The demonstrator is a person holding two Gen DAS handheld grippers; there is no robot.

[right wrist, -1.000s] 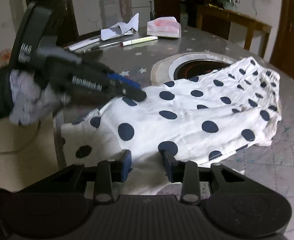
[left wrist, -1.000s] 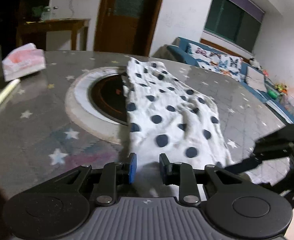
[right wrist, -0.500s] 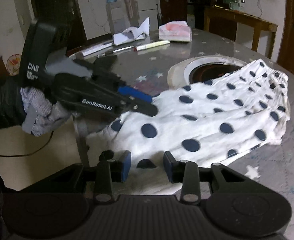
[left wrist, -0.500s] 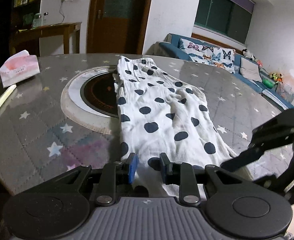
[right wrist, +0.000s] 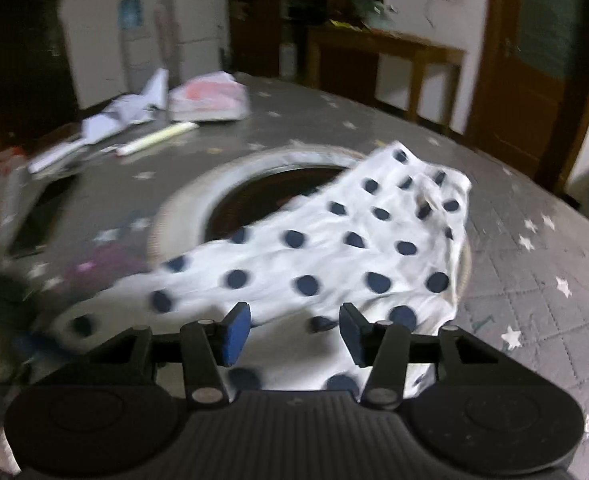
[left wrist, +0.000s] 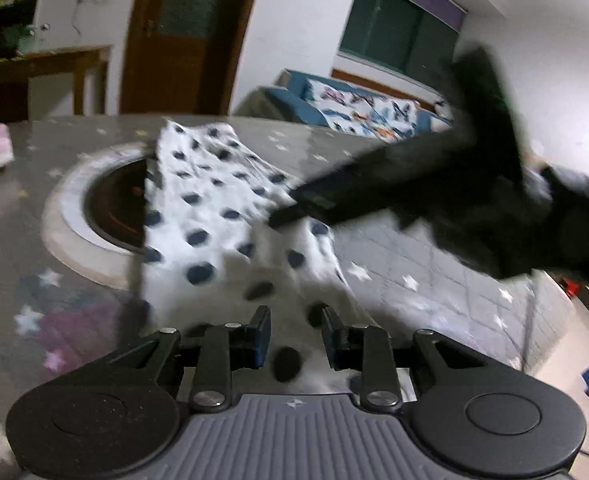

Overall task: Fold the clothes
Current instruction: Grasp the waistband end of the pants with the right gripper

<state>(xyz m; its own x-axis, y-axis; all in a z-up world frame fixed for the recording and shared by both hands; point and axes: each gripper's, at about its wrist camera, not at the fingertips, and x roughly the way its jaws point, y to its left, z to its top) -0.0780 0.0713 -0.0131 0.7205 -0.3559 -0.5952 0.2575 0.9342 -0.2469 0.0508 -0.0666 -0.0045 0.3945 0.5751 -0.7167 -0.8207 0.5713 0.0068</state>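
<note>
R gripper (right wrist: 294,330) jaws opening, cloth between, pads clear of it. L gripper (left wrist: 294,334) jaws partly open, opening, cloth between, grip unclear. Polka-dot garment (right wrist: 334,248) spans table (right wrist: 534,280) near edge to centre ring; light, limp, creases easily; pinch hem corners.

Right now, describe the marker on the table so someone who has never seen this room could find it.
Start at the grey star-patterned table and its round sunken burner. Beyond the burner, before the pink tissue pack, lies the marker: a slim pale stick, unlike the crumpled white paper beside it.
</note>
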